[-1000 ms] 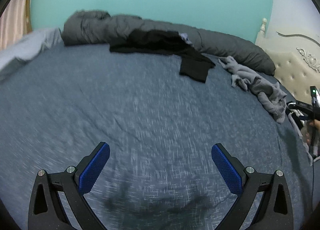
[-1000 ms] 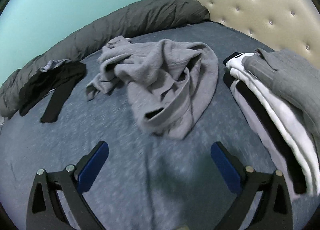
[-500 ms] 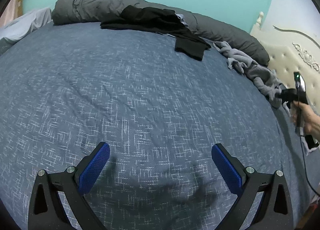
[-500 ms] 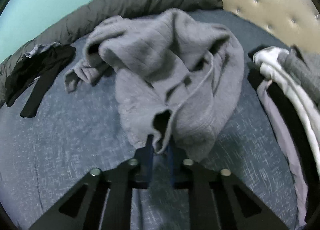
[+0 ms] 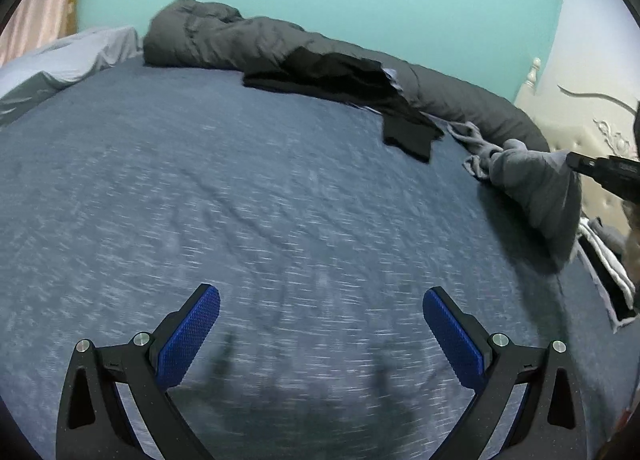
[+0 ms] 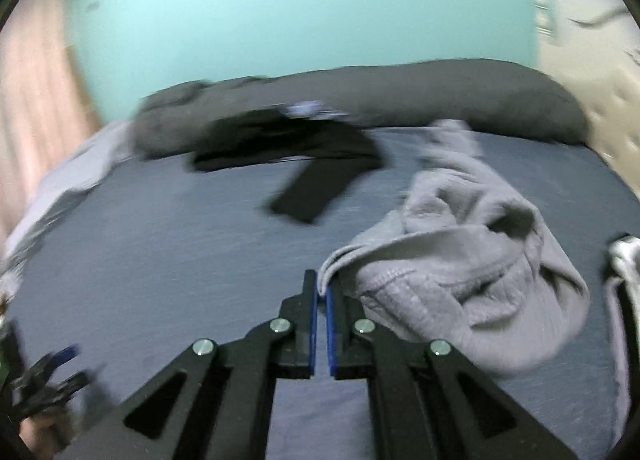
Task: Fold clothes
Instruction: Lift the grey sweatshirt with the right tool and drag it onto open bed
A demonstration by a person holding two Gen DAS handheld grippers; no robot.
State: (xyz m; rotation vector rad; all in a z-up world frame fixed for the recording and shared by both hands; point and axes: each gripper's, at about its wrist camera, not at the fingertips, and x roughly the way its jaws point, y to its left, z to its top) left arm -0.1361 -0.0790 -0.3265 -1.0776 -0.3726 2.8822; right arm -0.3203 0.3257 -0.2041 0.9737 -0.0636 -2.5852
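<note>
Blue bed [image 5: 260, 200] mostly bare. Right hand-held gripper [image 6: 322, 292] clamped on grey sweatshirt [image 6: 472, 284] edge, likely for spreading; left hand-held gripper [image 5: 320, 332] wide, empty.

Open bedsheet [image 5: 260, 200]; black garment [image 5: 340, 76] beyond.

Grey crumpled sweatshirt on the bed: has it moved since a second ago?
Yes. The right gripper, shut on the grey crumpled sweatshirt, has dragged its edge away from the folded stack, toward the bed's open middle.

Right tool [image 6: 321, 292], open 1 s ago, now clamped on the crumpled grey fleece sweatshirt's [image 6: 472, 272] hem, dragging it leftward across the bed.
</note>
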